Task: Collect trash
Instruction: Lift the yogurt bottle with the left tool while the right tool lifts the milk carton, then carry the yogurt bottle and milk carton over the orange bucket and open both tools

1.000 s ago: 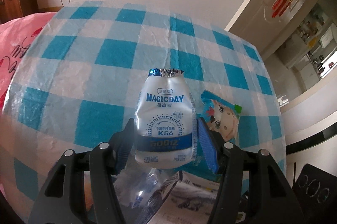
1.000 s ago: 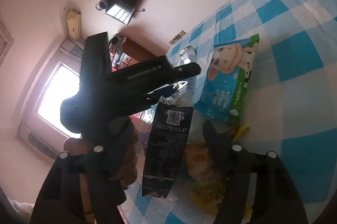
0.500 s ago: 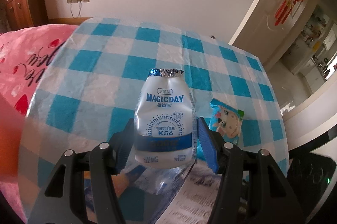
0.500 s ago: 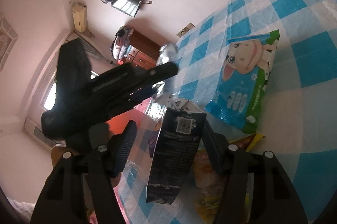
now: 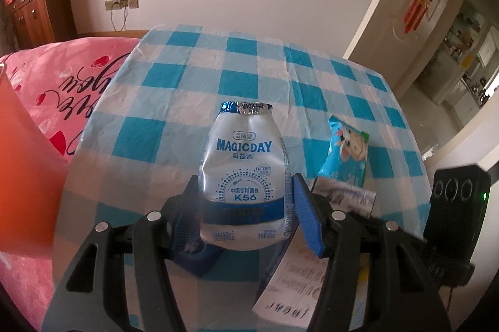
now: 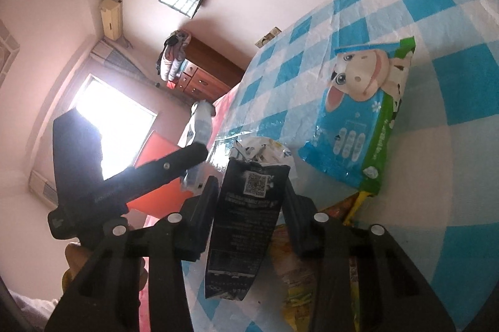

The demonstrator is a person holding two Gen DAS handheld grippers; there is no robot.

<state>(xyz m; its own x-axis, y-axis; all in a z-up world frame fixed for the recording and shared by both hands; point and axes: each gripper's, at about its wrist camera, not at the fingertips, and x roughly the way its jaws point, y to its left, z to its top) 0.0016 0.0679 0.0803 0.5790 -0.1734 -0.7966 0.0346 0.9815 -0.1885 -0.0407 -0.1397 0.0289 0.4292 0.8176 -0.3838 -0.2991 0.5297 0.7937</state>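
My left gripper [image 5: 246, 207] is shut on a crushed white and blue MAGICDAY drink bottle [image 5: 244, 173] and holds it above the blue checked table [image 5: 187, 76]. My right gripper [image 6: 249, 201] is shut on a black snack wrapper [image 6: 246, 226] with a QR code, held above the table's edge. In the right wrist view the left gripper's arm [image 6: 124, 185] and its bottle [image 6: 201, 120] show at the left. An orange-red bin [image 5: 21, 176] sits at the left edge of the left wrist view and shows behind the left gripper in the right wrist view [image 6: 156, 170].
A blue and green cow-print wipes pack [image 6: 365, 120] lies on the table, also in the left wrist view [image 5: 346, 154]. A yellow wrapper [image 6: 312, 266] and crumpled white plastic [image 6: 265, 151] lie near it. A pink bedspread [image 5: 62, 85] lies left of the table.
The left gripper has moved back and to the left with the bottle, bringing the orange-red bin into view. The right gripper still holds the black wrapper and has shifted slightly.
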